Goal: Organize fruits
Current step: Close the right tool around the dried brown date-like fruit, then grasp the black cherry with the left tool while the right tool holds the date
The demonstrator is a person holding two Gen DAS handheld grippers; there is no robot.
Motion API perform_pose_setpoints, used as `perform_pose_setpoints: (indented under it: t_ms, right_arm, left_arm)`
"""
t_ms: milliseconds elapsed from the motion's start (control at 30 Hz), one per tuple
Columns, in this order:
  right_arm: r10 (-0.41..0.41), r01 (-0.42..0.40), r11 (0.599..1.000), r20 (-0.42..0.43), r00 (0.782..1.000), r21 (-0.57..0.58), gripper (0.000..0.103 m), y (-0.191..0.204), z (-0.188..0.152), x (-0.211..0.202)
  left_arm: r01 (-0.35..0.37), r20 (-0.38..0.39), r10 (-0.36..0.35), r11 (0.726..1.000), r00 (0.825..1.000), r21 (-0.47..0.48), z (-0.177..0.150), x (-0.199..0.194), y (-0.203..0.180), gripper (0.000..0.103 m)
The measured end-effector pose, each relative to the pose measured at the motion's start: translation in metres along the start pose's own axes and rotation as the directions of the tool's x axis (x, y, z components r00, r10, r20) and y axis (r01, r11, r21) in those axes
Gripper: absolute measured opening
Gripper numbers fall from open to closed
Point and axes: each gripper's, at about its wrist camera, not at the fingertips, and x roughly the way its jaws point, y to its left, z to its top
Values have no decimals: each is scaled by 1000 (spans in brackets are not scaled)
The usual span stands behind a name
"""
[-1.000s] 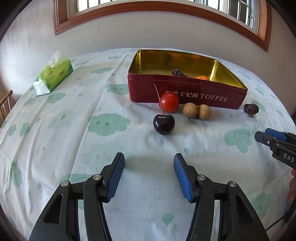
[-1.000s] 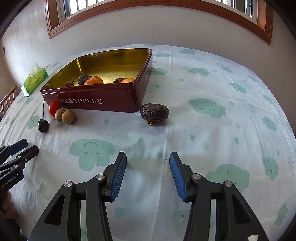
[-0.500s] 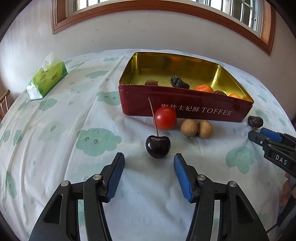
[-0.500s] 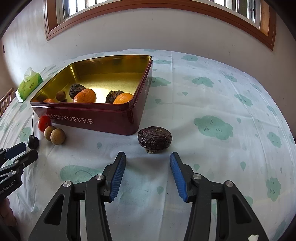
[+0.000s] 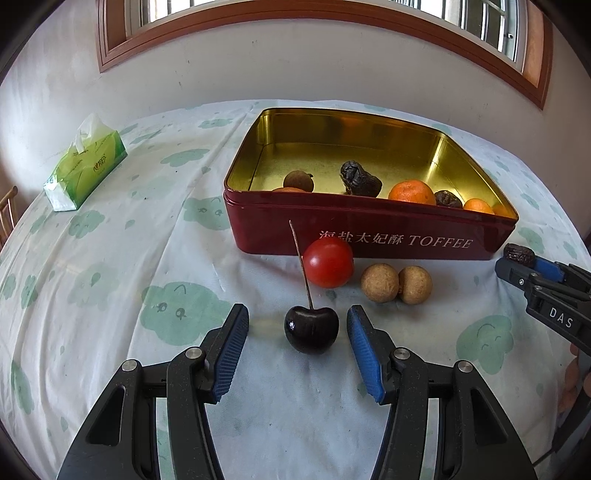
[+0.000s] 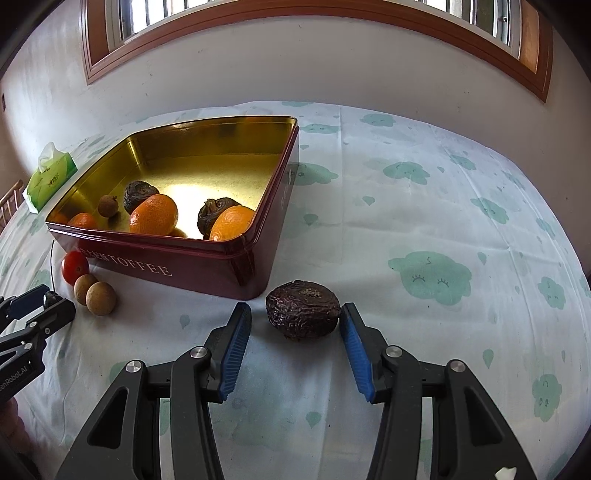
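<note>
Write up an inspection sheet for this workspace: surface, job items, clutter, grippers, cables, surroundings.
Surface: table under a white cloth with green cloud print.
Job's things: red toffee tin, open, holding oranges, a longan and dark wrinkled fruits; outside it, cherry, tomato, two longans, wrinkled dark fruit.
Clutter: tissue pack.
Grippers: left gripper open, fingers either side of the cherry; right gripper open around the wrinkled dark fruit.
Cables: nothing seen.
Surroundings: white wall, wood-framed window, chair edge at far left.
</note>
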Motion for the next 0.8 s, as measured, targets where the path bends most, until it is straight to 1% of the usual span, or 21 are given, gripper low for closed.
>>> perform_pose_setpoints:
  t_ms: [67,133,233,433,600,800]
  right_arm:
    - [0,0,1000,0,1000,0,46,0,0,0]
    - [-5,5,1000,2,1000,1,40,0,0,-1]
    - [-7,7,1000,4,1000,2,36,0,0,-1]
    - [-8,8,1000,5,1000,4,35,-1,0,-1]
    - [-8,8,1000,5,1000,8,35,-1,-2,-2]
    - [-12,12,1000,5,1000,7,35,0,-3,-3]
  left_arm:
    - [-4,5,4,1000,1000,8,-1,0,-1,56]
    - [-1,4,1,1000,1000,8,-1,0,-1,56]
    - [-5,5,5,1000,1000,6,-1,0,-1,54]
    - [-5,11,5,1000,1000,4,-2,0,-1,43]
    - [3,13,-3,1000,1000,19,-2,-1,-4,34]
    - [12,15,-13,1000,1000,26,-2,-2,-6,29]
